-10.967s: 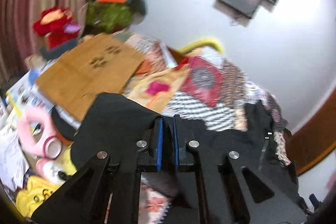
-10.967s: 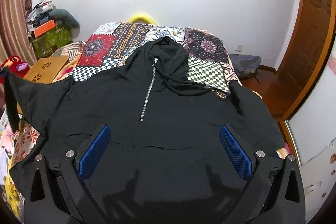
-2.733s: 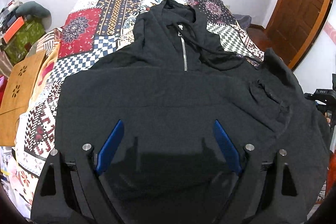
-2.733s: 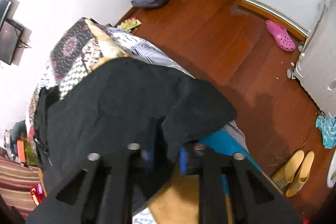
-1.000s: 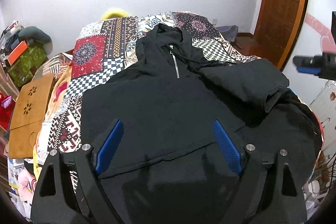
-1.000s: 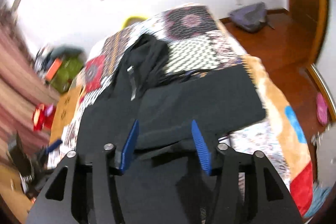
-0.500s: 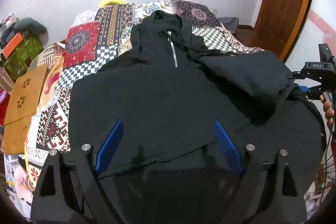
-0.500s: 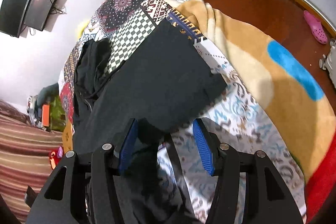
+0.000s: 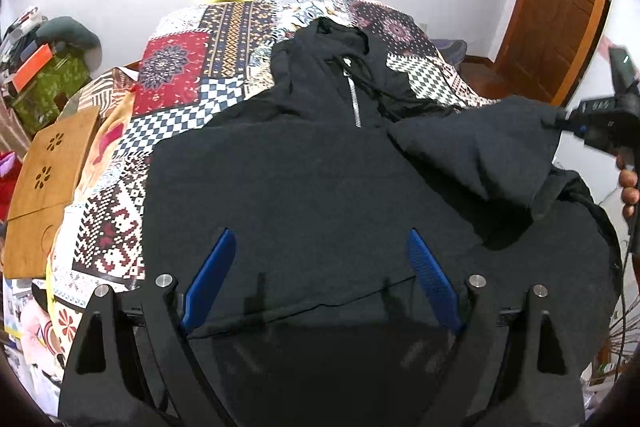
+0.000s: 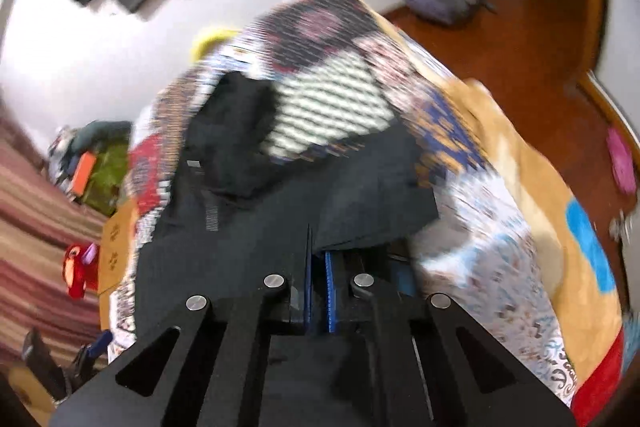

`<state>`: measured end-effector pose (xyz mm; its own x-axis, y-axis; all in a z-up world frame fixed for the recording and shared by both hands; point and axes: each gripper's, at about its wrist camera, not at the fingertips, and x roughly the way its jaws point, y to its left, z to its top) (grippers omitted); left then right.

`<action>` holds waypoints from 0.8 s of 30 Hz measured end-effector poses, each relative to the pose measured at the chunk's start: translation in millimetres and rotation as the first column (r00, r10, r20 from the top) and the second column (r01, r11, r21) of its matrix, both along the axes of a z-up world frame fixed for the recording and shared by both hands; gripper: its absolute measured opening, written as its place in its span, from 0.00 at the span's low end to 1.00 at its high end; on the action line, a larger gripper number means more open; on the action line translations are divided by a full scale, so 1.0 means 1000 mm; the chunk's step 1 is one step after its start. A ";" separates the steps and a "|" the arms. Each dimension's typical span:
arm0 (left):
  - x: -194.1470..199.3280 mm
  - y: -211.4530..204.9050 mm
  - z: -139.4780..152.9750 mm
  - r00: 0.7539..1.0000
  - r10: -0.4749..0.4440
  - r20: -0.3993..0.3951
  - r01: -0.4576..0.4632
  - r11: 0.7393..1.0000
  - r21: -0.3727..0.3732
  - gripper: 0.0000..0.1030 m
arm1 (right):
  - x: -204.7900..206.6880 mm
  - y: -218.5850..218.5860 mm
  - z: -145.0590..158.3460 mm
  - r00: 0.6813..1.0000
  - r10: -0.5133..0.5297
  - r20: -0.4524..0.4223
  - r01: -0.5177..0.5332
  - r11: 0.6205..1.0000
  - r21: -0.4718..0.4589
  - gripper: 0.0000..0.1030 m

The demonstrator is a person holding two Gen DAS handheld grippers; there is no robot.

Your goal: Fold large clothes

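Fingers of the right gripper [image 10: 318,291] were pinched tight on a black fold of the hoodie [image 9: 312,195], at its right sleeve [image 9: 480,155]. The left gripper [image 9: 320,279] had its fingers spread wide, holding nothing, just above the hoodie's bottom hem.

The hoodie lay face up on the bed [image 9: 176,99], zipper [image 9: 354,103] pointing to the far wall. It looked like the folding had only begun: the right sleeve was lifted and partly laid over the chest. The left side, the hood and the bottom half looked unfolded.

The left view showed the whole hoodie and the right gripper pulling at the sleeve edge. The right view was blurry, but it showed the closed fingers up close and the wooden floor [image 10: 520,39] beside the bed.
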<state>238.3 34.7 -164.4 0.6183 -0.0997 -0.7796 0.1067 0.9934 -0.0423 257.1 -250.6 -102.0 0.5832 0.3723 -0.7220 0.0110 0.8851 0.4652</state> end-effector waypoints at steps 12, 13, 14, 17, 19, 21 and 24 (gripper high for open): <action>-0.035 0.044 0.028 0.995 0.068 0.073 -0.065 0.997 -0.038 0.85 | -0.014 0.164 0.042 0.922 0.370 0.110 -0.366 0.929 -0.054 0.05; -0.040 0.052 0.030 0.994 0.082 0.076 -0.079 0.996 -0.041 0.85 | -0.015 0.180 0.035 0.909 0.406 0.099 -0.401 0.914 -0.062 0.05; -0.044 0.058 0.030 0.993 0.094 0.078 -0.091 0.995 -0.041 0.85 | -0.018 0.197 0.028 0.894 0.440 0.085 -0.435 0.898 -0.074 0.05; -0.055 0.078 0.029 0.988 0.133 0.072 -0.130 0.990 -0.046 0.85 | -0.026 0.236 -0.002 0.848 0.530 0.018 -0.526 0.845 -0.096 0.05; -0.063 0.095 0.024 0.984 0.173 0.049 -0.169 0.983 -0.066 0.85 | -0.031 0.254 -0.023 0.820 0.572 -0.035 -0.572 0.814 -0.095 0.05; -0.070 0.111 0.017 0.977 0.212 0.016 -0.209 0.973 -0.096 0.85 | -0.038 0.270 -0.041 0.793 0.604 -0.081 -0.609 0.785 -0.112 0.08; -0.080 0.131 0.005 0.964 0.262 -0.039 -0.265 0.953 -0.145 0.85 | -0.050 0.284 -0.050 0.770 0.629 -0.103 -0.637 0.754 -0.159 0.10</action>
